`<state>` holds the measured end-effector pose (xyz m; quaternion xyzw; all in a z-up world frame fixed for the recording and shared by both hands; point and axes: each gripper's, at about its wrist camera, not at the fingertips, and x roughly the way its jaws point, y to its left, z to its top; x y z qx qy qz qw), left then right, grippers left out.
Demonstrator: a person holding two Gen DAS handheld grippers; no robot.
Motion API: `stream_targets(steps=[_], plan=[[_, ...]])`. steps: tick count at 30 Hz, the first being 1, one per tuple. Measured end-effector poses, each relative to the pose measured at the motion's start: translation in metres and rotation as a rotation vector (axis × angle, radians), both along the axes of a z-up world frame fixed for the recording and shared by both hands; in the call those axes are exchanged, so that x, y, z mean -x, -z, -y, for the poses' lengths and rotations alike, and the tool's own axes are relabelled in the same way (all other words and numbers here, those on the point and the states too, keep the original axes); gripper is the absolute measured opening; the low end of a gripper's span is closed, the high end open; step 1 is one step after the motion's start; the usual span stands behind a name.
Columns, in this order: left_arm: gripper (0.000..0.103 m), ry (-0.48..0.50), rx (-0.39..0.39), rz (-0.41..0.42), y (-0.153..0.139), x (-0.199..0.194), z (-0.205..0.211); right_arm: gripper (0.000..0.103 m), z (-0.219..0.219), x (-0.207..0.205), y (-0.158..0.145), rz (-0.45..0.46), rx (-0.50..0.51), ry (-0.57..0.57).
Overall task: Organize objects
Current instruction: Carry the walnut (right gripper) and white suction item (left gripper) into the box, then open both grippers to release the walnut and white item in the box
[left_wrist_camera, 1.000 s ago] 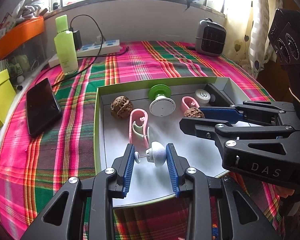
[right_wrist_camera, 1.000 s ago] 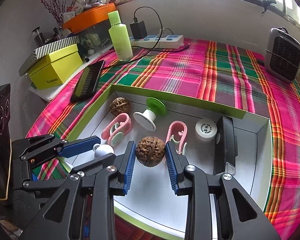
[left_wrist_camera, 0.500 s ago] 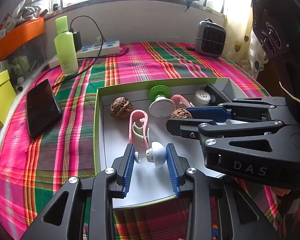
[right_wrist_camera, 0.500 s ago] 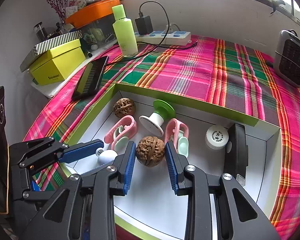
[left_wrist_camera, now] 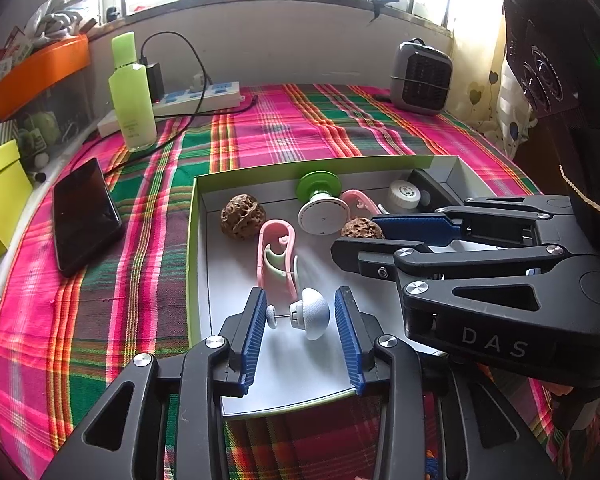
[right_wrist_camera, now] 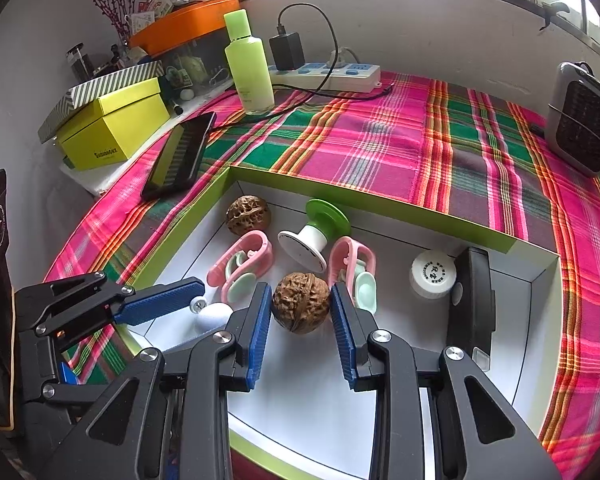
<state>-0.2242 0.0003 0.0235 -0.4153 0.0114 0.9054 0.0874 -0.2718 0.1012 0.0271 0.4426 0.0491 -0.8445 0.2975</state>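
Observation:
A green-rimmed white box lid (left_wrist_camera: pixel 196 240) (right_wrist_camera: pixel 340 194) lies on the plaid cloth. My left gripper (left_wrist_camera: pixel 300 324) is open around a small white mushroom-shaped knob (left_wrist_camera: pixel 310 314) (right_wrist_camera: pixel 212 316) lying in the box, with gaps on both sides. My right gripper (right_wrist_camera: pixel 300 316) (left_wrist_camera: pixel 364 236) is open around a brown walnut (right_wrist_camera: pixel 300 302) (left_wrist_camera: pixel 360 228) resting on the box floor. A second walnut (left_wrist_camera: pixel 242 222) (right_wrist_camera: pixel 247 214), two pink clips (left_wrist_camera: pixel 278 248) (right_wrist_camera: pixel 352 268), a green-and-white spool (left_wrist_camera: pixel 320 208) (right_wrist_camera: pixel 312 236), a white cap (right_wrist_camera: pixel 432 274) and a black block (right_wrist_camera: pixel 470 300) also lie inside.
A black phone (left_wrist_camera: pixel 82 214) (right_wrist_camera: pixel 182 154) lies left of the box. A green bottle (left_wrist_camera: pixel 132 92) (right_wrist_camera: pixel 249 64), a power strip (right_wrist_camera: pixel 324 74), a small heater (left_wrist_camera: pixel 420 76) (right_wrist_camera: pixel 584 116) and a yellow box (right_wrist_camera: pixel 112 124) stand around the table's back and left edge.
My right gripper has slid left and deeper into the box with the walnut, then its jaws widened off it. My left gripper has opened slightly around the knob.

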Motion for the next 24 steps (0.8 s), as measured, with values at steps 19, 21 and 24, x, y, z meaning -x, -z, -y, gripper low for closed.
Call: stream_targets(steps=[19,21,24], plan=[[0.047,-0.002,-0.010,-0.005,-0.003,-0.008,-0.001,0.033,-0.009,-0.008,-0.014,-0.020,0.043,0.037],[0.048,-0.012,-0.011,-0.007,-0.005,-0.010,0.000,0.033,-0.011,-0.011,-0.016,-0.026,0.045,0.044],[0.048,-0.020,-0.018,-0.018,-0.009,-0.016,0.002,0.033,-0.015,-0.016,-0.018,-0.027,0.054,0.052]])
